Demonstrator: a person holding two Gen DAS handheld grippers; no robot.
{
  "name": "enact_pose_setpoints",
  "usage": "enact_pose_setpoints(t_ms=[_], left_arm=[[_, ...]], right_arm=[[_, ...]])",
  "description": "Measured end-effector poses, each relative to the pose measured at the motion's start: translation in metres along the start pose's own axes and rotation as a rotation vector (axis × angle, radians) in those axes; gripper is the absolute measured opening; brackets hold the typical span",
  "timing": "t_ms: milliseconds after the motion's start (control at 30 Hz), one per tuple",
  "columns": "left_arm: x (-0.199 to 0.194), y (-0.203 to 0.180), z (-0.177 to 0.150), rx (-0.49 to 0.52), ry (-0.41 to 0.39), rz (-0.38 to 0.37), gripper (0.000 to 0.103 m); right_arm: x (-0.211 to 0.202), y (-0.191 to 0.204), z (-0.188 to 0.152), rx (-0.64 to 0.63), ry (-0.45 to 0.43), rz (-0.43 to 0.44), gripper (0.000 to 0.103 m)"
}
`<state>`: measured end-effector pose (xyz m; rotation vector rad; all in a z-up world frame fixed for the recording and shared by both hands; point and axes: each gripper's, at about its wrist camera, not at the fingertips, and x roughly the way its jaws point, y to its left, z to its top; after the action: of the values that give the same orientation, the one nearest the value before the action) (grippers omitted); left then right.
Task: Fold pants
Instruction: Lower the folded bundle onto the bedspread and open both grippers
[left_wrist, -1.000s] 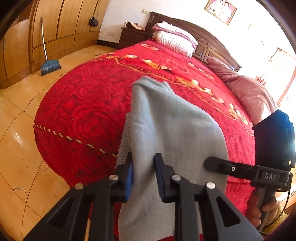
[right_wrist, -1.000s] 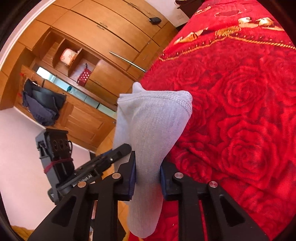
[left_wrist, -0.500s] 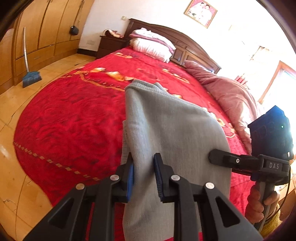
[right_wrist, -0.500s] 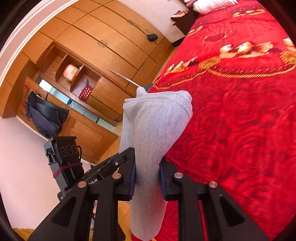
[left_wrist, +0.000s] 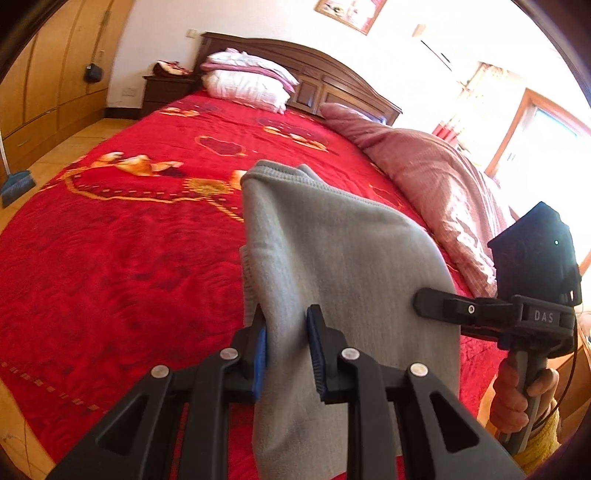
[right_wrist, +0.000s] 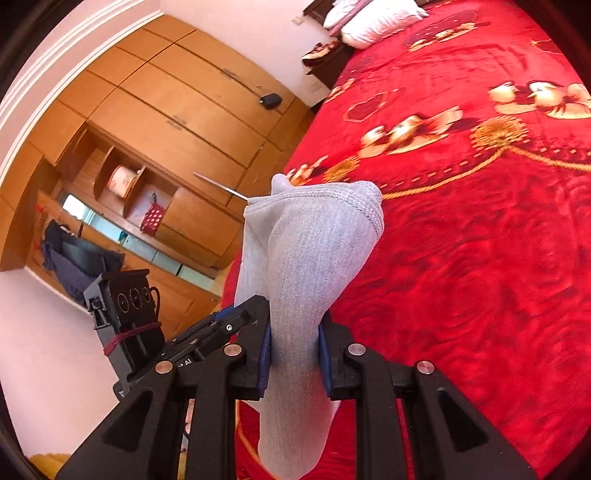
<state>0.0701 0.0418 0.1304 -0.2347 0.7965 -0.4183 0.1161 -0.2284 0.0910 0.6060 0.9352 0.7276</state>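
The grey knit pants (left_wrist: 343, 266) hang folded between both grippers above the red bedspread (left_wrist: 122, 251). My left gripper (left_wrist: 286, 350) is shut on one edge of the cloth, which drapes over and below its blue pads. In the right wrist view my right gripper (right_wrist: 293, 354) is shut on the ribbed end of the pants (right_wrist: 306, 258), the hem standing up past the fingers. The right gripper (left_wrist: 436, 306) also shows in the left wrist view, biting the cloth's right edge, with a hand (left_wrist: 517, 398) on its handle. The left gripper's body (right_wrist: 207, 332) shows at lower left in the right wrist view.
A large bed with white pillows (left_wrist: 247, 81) and a dark wooden headboard (left_wrist: 325, 74) fills the view. A pink quilt (left_wrist: 436, 177) lies along its right side. Wooden wardrobes (right_wrist: 166, 125) line the left wall, a broom (left_wrist: 14, 181) leans there, and a nightstand (left_wrist: 166, 88) stands by the headboard.
Both grippers have moved up and forward over the bed with the pants held between them. More of the headboard and pillows has come into view; the floor has dropped out of sight.
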Motion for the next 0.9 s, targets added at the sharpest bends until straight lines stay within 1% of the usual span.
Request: enact_pose_setpoints(t_ms=[100,267,333,500,600,667,733,767,800,867,900], left_arm=[[0.024,-0.017,0.011,0.022,0.028,-0.014,0.021],[0.069,-0.04,0.025,0.057,0.072,-0.016,0.021],[0.087,-0.047,0.028,0.067,0.093,-0.018,0.021],[0.135,-0.054,0.032,0.1,0.149,-0.001,0.021],[0.158,-0.054,0.028,0.14,0.174,0.028,0.023],[0.166,-0.056,0.027,0.168,0.17,0.042,0.028],[0.17,-0.056,0.026,0.18,0.17,0.05,0.032],[0.172,-0.055,0.026,0.178,0.172,0.049,0.035],[0.173,-0.053,0.025,0.172,0.174,0.046,0.037],[0.174,-0.049,0.024,0.163,0.173,0.042,0.044],[0.173,-0.047,0.024,0.155,0.174,0.037,0.044]], right_arm=[[-0.008,-0.024,0.013,0.023,-0.003,-0.015,0.022],[-0.012,-0.064,0.027,0.084,0.0,-0.044,0.022],[-0.01,-0.076,0.032,0.087,0.005,-0.076,0.022],[0.004,-0.101,0.038,0.071,0.029,-0.197,0.023],[0.01,-0.112,0.036,0.064,0.028,-0.226,0.025],[0.012,-0.114,0.033,0.044,0.022,-0.246,0.026],[0.011,-0.116,0.029,0.025,0.016,-0.276,0.034],[0.01,-0.115,0.028,0.016,0.011,-0.296,0.04],[0.01,-0.114,0.026,0.012,0.006,-0.313,0.043],[0.009,-0.111,0.025,0.013,0.003,-0.334,0.043],[0.007,-0.109,0.024,0.011,0.001,-0.347,0.043]])
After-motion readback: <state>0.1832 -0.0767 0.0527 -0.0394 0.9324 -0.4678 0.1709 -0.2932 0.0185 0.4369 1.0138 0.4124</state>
